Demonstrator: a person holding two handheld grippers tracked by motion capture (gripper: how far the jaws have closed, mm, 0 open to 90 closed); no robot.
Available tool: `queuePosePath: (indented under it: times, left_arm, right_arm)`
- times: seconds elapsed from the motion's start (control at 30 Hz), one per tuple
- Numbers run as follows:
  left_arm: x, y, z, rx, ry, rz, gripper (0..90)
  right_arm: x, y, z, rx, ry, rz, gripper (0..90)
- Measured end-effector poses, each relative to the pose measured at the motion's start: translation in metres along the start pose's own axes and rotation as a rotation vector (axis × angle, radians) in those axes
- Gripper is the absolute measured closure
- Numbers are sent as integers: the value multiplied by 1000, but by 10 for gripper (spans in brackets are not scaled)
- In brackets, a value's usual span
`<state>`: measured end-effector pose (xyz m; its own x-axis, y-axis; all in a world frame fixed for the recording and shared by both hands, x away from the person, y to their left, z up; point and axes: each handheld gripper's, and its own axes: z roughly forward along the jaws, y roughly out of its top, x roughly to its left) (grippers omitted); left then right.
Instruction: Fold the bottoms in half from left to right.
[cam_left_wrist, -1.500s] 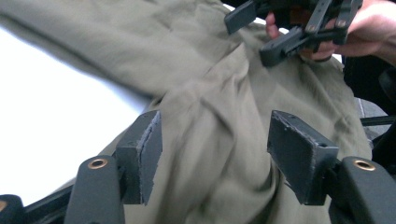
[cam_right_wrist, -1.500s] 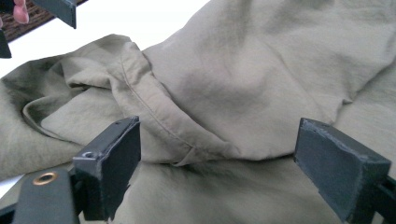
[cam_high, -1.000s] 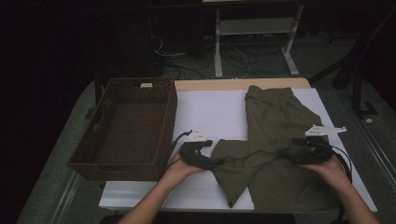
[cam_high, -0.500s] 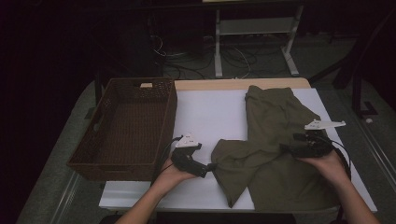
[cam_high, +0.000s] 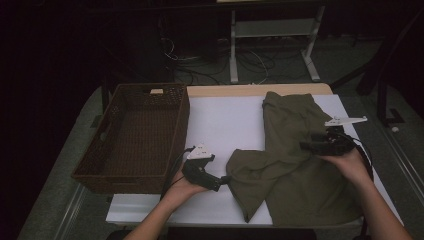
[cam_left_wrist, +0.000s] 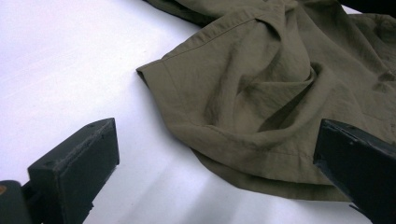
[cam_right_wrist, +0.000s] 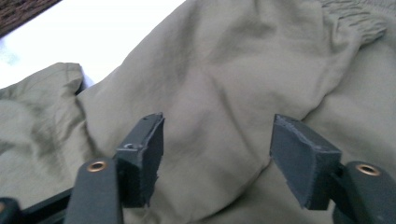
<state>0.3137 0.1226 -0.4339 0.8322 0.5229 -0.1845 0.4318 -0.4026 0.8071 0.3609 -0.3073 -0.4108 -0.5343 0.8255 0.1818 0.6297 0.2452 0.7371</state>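
High view: an olive-green garment (cam_high: 295, 165) lies crumpled on the right half of a white table (cam_high: 225, 120), with a brown wicker basket (cam_high: 135, 135) at the left edge. The left gripper (cam_high: 222, 181) rests on the table just beside the garment's hemmed corner, its jaws spread wide with nothing between them. The right gripper (cam_high: 306, 146) hovers over the middle of the cloth, jaws also parted and gripping nothing. Both are held in a person's hands.
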Motion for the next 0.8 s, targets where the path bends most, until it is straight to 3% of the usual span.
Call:
queuePosePath:
  times: [0.23,0.5,0.6,0.8]
  left_arm:
    - [0,0,0,5,19,12,0]
    - [0,0,4,12,14,8,0]
    - [0,1,5,17,10,11,1]
    - [0,1,6,24,10,2,1]
  right_arm:
    - [-10,12,8,17,-40,8,438]
    - [-32,21,26,40,-88,46,499]
    - [-43,24,36,53,-129,64,522]
    - [-54,31,50,49,-139,95,562]
